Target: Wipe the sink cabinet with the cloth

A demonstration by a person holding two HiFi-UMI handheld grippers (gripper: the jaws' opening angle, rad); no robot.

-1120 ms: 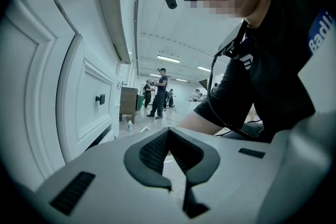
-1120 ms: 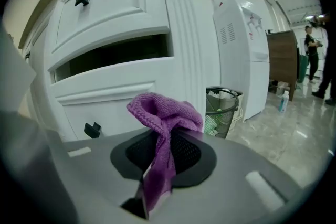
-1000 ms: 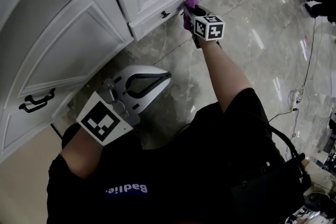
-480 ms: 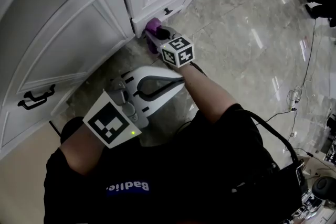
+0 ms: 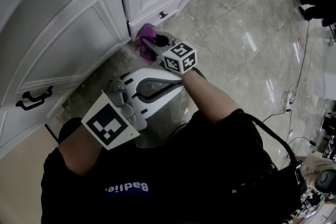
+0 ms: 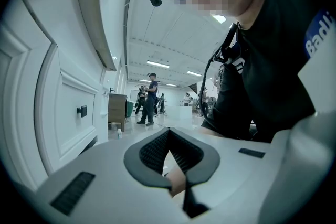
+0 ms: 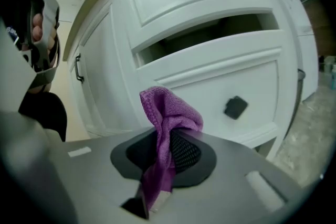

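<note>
The cloth [image 7: 167, 115] lies just before the lower drawer [image 7: 226, 78].

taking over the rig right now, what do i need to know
Right gripper: shut on the purple cloth, held by the left end of the lower drawer; contact can't be confirmed.
Left gripper: shut, empty, held low and off the sink cabinet.
Done: cloth in hand at the cabinet; no wiped area shows.
Left: probably the drawer fronts and the door.
</note>
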